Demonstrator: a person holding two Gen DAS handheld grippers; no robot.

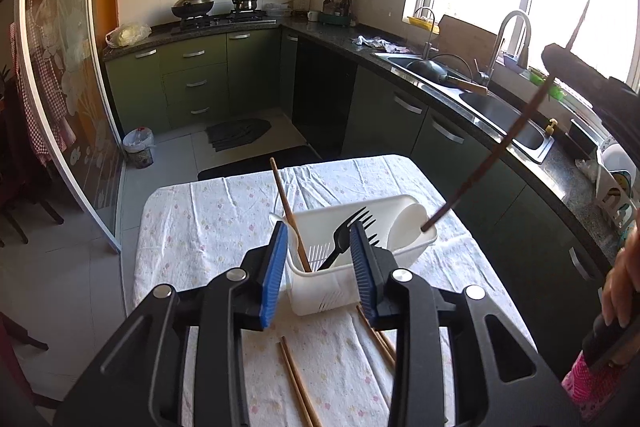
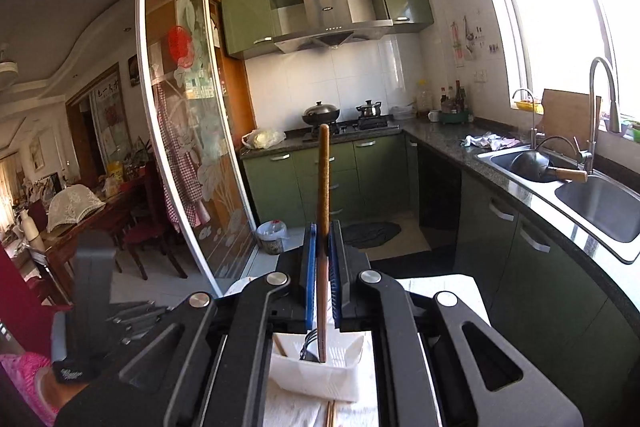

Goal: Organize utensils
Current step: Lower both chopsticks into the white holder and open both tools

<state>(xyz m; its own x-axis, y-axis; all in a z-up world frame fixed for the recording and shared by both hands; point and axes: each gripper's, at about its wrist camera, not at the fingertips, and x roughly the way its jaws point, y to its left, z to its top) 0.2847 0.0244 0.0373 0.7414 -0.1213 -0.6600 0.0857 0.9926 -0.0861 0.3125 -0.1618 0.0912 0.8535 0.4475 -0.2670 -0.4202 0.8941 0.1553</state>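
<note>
A white utensil basket [image 1: 320, 291] stands on the cloth-covered table [image 1: 208, 219]. It holds a black fork [image 1: 344, 239], a wooden chopstick [image 1: 290, 215] and a white spoon [image 1: 404, 227]. My left gripper [image 1: 320, 255] is open, its blue pads on either side of the basket's near end. My right gripper [image 2: 322, 251] is shut on a brown chopstick [image 2: 323, 187] and holds it upright over the basket [image 2: 316, 375]. In the left wrist view that chopstick [image 1: 492, 155] slants down, its tip just above the basket's far right rim. Loose chopsticks [image 1: 298, 383] lie on the cloth near me.
A kitchen counter with a double sink [image 1: 492, 111] and tap runs along the right. Green cabinets [image 1: 192, 79] and a stove with pots stand at the back. A glass sliding door [image 1: 68, 99] is on the left. A small bin [image 1: 139, 147] stands on the floor.
</note>
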